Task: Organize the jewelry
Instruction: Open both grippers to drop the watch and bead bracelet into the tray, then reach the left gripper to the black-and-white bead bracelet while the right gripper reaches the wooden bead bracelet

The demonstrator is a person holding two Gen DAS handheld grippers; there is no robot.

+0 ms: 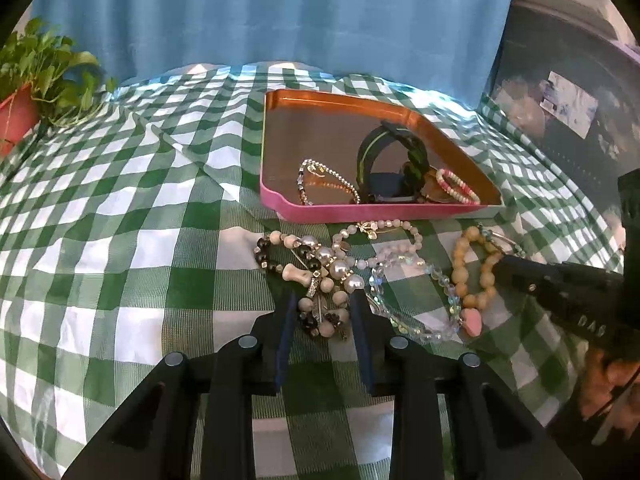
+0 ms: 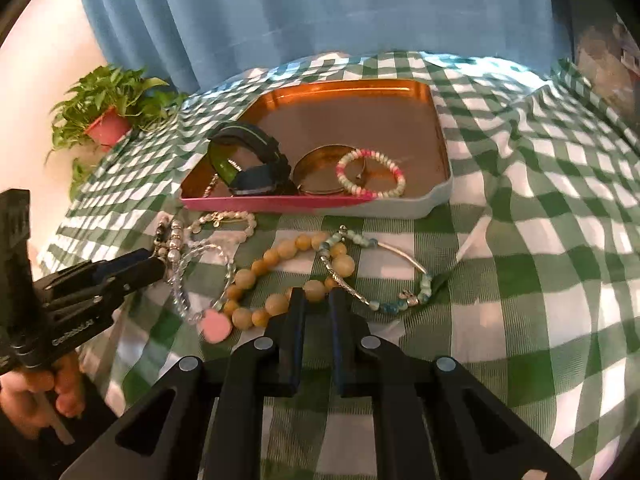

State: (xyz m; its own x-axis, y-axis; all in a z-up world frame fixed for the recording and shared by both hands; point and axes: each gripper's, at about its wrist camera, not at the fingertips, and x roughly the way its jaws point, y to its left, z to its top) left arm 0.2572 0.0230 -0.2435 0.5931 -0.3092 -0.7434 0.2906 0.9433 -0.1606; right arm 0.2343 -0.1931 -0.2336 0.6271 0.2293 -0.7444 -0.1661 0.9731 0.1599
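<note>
1. While a tangle of jewelry waits on the green-and-white checked cloth (image 1: 120, 208), two hand-held grippers come at it from opposite sides, each tilted downward into the pile.
2. At 6 o'clock in the left wrist view, the left gripper (image 1: 325, 300) has its fingers narrowed around the pearl-and-wood bead bracelet (image 1: 320, 276), beads filling the gap between the blue pads; it looks like a pinch, chosen to lift this piece clear of its neighbours.
3. At 6 o'clock in the right wrist view, the right gripper (image 2: 317, 294) has its fingers drawn nearly together on the near arc of the yellow bead bracelet (image 2: 276, 276), whose pink heart charm (image 2: 215, 326) lies at 8 o'clock of the tips.
4. Toward 12 o'clock sits the pink-sided tray (image 2: 280, 203), the likely destination; it is just beyond the pile, so carries stay short.
5. Count in the tray: one dark watch (image 2: 252, 164), one pink-and-white bead bracelet (image 2: 370, 174), one gold bangle (image 2: 320, 172), one silver bead chain (image 1: 326, 186).
6. Count on the cloth: about six pieces, among them one clear crystal bracelet (image 1: 408, 300), one pale bead strand (image 1: 384, 232) and one silver bangle with blue beads (image 2: 384, 272); overlap makes the exact number uncertain.
7. One potted plant (image 2: 108, 116) stands at 10 o'clock.
</note>
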